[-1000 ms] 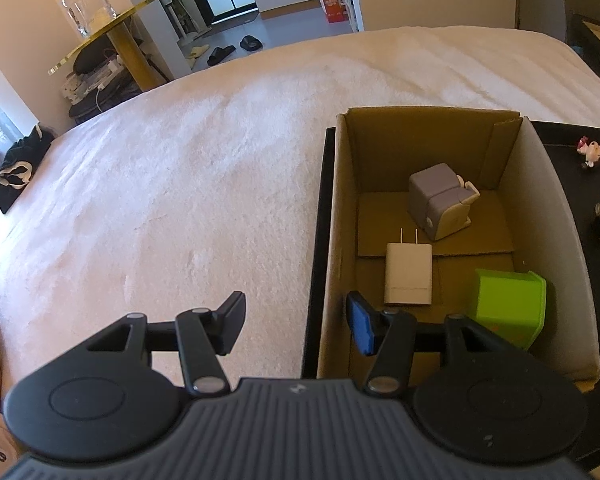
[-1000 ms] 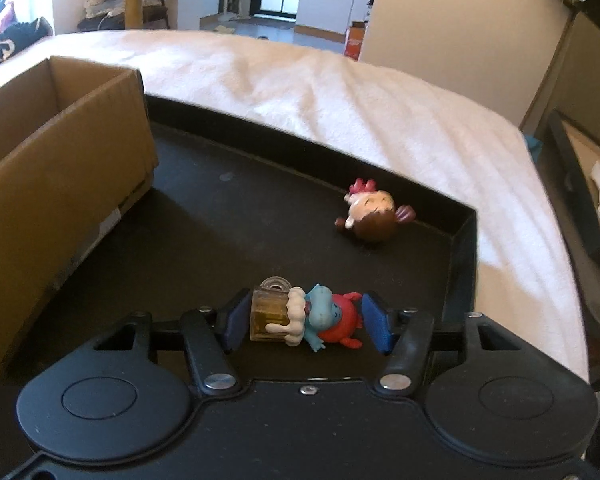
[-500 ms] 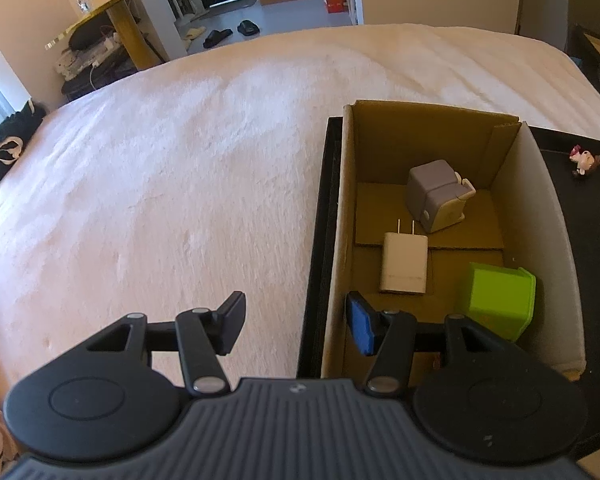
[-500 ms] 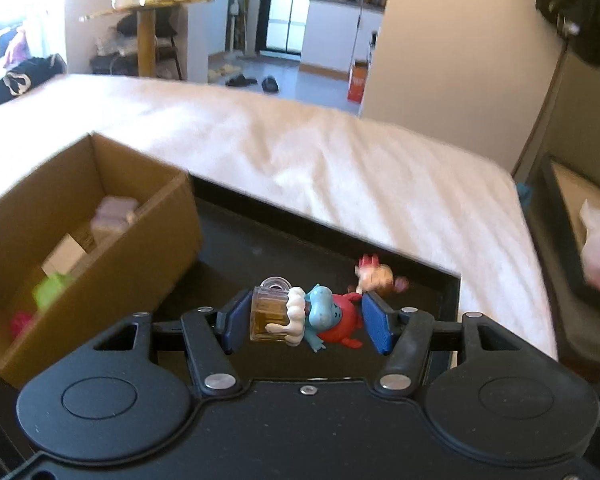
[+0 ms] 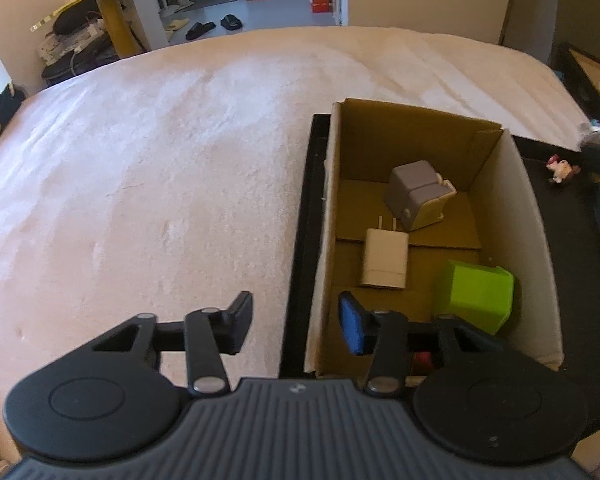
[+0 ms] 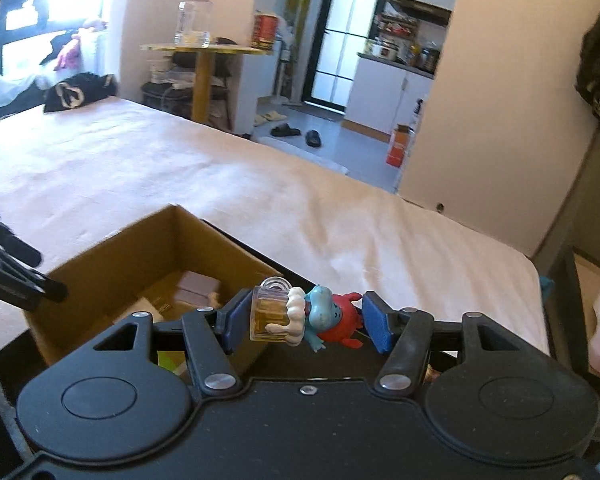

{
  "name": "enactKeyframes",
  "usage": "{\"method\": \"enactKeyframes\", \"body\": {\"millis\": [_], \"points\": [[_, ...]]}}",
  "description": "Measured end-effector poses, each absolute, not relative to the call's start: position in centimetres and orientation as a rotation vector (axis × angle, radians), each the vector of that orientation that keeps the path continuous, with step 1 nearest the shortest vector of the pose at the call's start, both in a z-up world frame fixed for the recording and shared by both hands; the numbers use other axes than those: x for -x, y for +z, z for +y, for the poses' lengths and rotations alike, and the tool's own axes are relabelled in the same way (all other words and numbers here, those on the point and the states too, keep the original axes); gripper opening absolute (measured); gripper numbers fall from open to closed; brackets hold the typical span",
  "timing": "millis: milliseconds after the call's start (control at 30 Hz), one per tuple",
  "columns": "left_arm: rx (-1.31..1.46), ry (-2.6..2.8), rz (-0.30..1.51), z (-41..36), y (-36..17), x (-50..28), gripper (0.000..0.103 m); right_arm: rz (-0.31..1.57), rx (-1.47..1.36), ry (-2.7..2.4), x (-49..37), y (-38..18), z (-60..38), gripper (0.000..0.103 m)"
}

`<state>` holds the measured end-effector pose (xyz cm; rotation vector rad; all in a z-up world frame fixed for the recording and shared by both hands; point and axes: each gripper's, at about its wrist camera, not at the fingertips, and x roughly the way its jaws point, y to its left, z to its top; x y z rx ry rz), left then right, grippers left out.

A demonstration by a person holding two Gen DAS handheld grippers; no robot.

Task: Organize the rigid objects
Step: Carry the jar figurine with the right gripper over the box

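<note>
The little toy figure (image 6: 304, 316), a blue and red character holding a mug of beer, sits sideways between the blue pads of the right gripper (image 6: 302, 322), which is clamped on it from both sides and holds it up in the air near the far corner of the cardboard box (image 6: 112, 264). The left gripper (image 5: 296, 324) has its fingers spread wide with nothing between them, hanging over the near left edge of the box, one finger above the blanket and the other above the box interior. Inside the box, nearest the left gripper, something small and red (image 5: 423, 360) peeks out behind the finger linkage, too hidden to tell what it is. Just past that there's a lime green block (image 5: 474, 298) against the right wall, then a white phone charger (image 5: 385, 260) lying flat with its prongs pointing away, and further back a grey and beige cube thing (image 5: 418, 194) tilted near the far wall. The box sits on a black tray (image 5: 300, 240), and a small doll figure (image 5: 560, 168) lies on the tray to the right of the box. All of it rests on a fuzzy cream blanket (image 5: 140, 180).
</note>
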<state>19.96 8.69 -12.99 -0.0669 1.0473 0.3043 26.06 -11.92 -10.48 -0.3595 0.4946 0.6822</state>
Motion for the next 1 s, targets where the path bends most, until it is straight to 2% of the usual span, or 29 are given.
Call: {"method": "enactKeyframes", "body": {"millis": [67, 333, 800, 900, 1000], "points": [[0.093, 0.289, 1.045, 8.9, -13.1, -19.9, 0.025, 0.486, 0.369, 0.707, -25.7, -10.3, -10.9, 0.058], [0.128, 0.230, 1.024, 9.0, -13.4, -19.5, 0.008, 0.506, 0.391, 0.782, -24.2, -10.6, -7.1, 0.058], [0.167, 0.188, 0.985, 10.0, -13.7, -18.9, 0.008, 0.582, 0.535, 0.731, -22.8, -13.8, -3.0, 0.060], [0.176, 0.186, 0.977, 10.1, -13.8, -18.9, 0.009, 0.586, 0.527, 0.723, -22.6, -13.7, -3.3, 0.062], [0.176, 0.187, 0.975, 10.2, -13.9, -18.9, 0.009, 0.569, 0.526, 0.712, -22.3, -13.2, -3.4, 0.069]]}}
